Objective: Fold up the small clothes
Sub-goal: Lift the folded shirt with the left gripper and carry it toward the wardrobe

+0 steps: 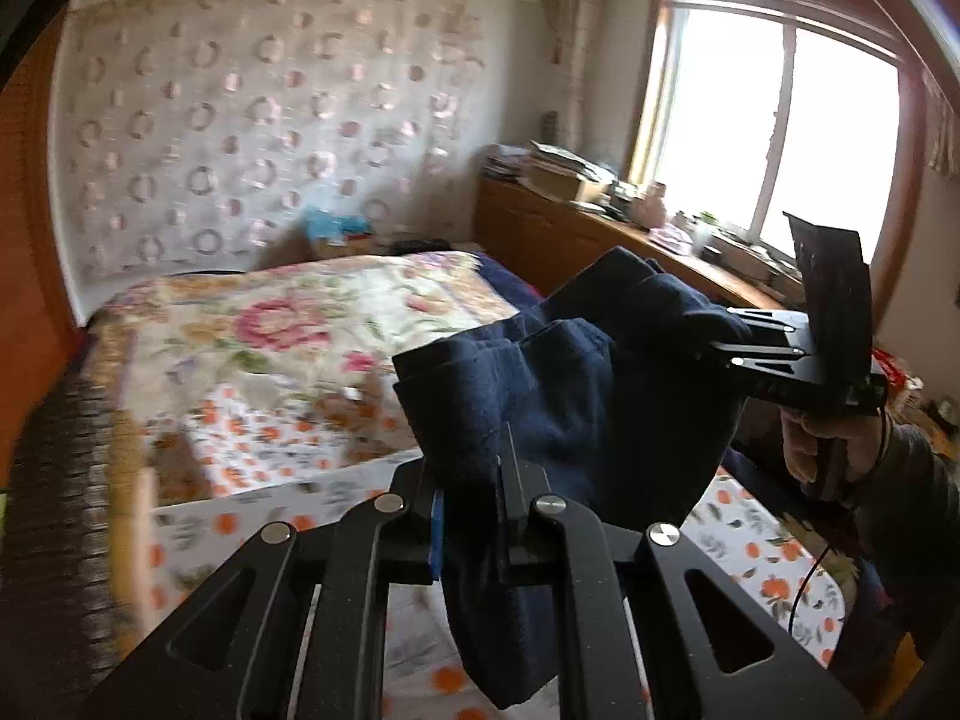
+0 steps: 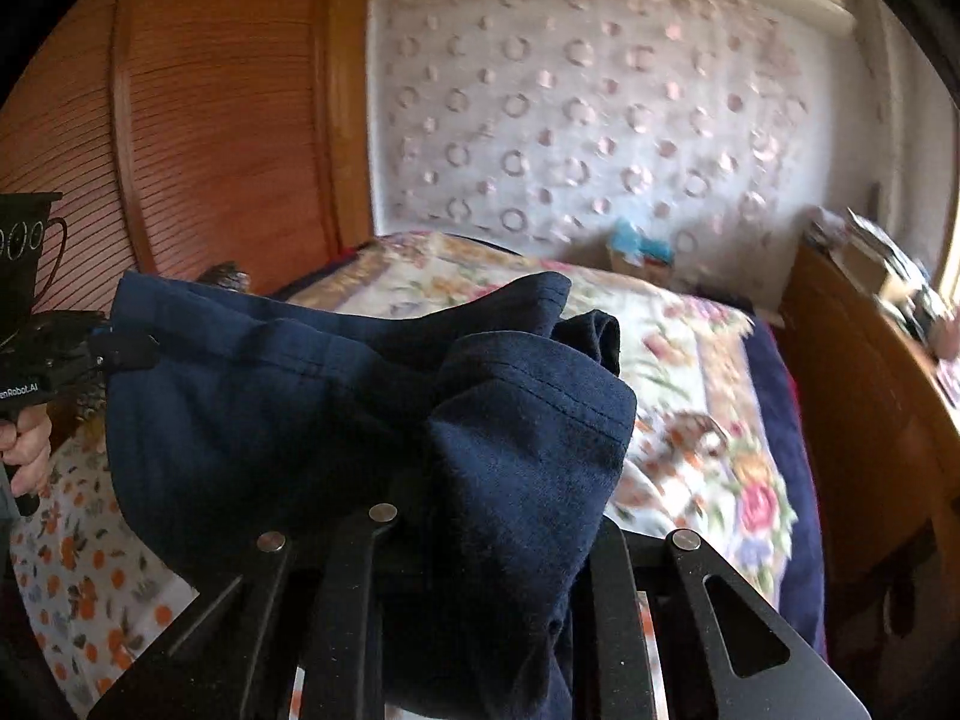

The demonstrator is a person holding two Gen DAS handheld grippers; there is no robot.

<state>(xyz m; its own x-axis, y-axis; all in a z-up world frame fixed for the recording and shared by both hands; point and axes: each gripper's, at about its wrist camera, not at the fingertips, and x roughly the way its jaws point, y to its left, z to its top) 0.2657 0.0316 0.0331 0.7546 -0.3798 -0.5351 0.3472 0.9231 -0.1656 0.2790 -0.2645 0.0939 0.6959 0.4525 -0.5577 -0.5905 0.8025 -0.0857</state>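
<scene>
1. A navy garment [image 1: 576,396] hung bunched in the air above the bed [image 1: 288,330], stretched between both grippers.
2. The left gripper [image 1: 501,474] had its jaws pinched narrow on the cloth's near edge.
3. The left view alone showed the right gripper [image 1: 729,339] clamped on the far right corner, and a window [image 1: 774,132].
4. The right view hid its own jaws under fabric and alone showed a wooden wardrobe [image 2: 228,138] at left.

Navy blue garment [image 1: 576,396], soft fleece-like fabric, bunched and draped, stitched hem visible, lifted above the bed.
</scene>
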